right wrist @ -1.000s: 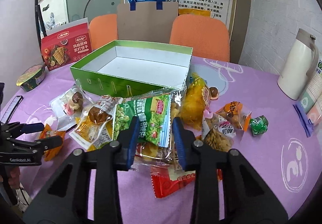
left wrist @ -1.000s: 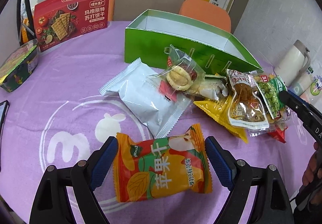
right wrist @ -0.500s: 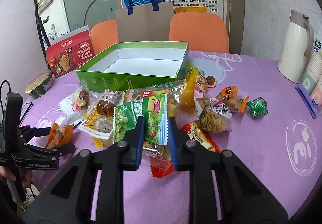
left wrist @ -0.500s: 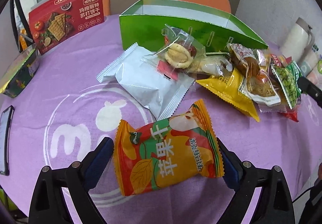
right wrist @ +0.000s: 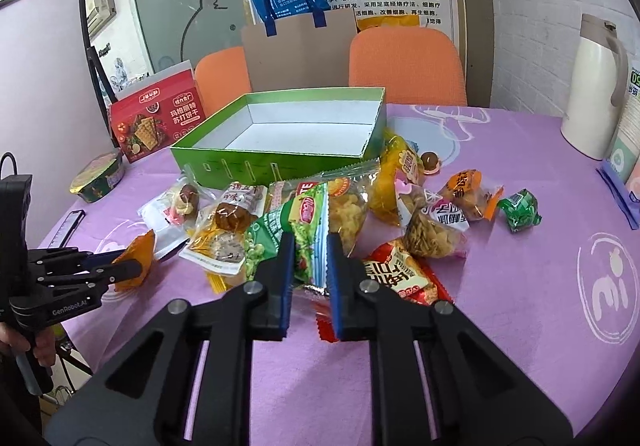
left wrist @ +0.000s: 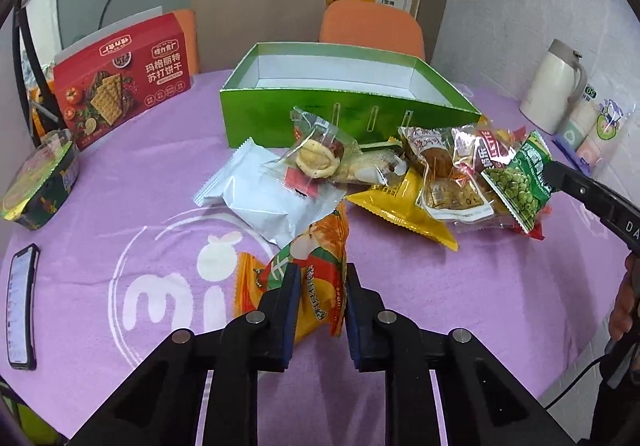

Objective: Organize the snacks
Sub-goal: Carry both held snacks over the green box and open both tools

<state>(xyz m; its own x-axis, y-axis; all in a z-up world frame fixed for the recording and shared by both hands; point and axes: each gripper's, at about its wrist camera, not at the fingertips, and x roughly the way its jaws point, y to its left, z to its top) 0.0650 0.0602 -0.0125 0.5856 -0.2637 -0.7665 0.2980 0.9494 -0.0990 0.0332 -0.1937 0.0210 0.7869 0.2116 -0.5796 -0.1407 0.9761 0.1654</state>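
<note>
The left gripper (left wrist: pixel 319 288) pinches the orange pack (left wrist: pixel 308 262) above the purple cloth (left wrist: pixel 460 286). The right gripper (right wrist: pixel 309 262) pinches the green pea pack (right wrist: pixel 296 234) over the snack pile, near the green box (right wrist: pixel 280 165).

A matt purple cloth (right wrist: pixel 500 286) covers the counter, soft and slightly napped. The green box (left wrist: pixel 320 117) is glossy card outside and plain white inside. The apple-chip packet (left wrist: pixel 316 266) and the green pea packet (right wrist: pixel 288 238) are shiny, crinkled plastic film. The white packet (left wrist: pixel 260 197) looks matt. Both grippers are matt black plastic with smooth blue pads (right wrist: pixel 286 278). The jug (right wrist: pixel 596 85) is smooth cream plastic.
</note>
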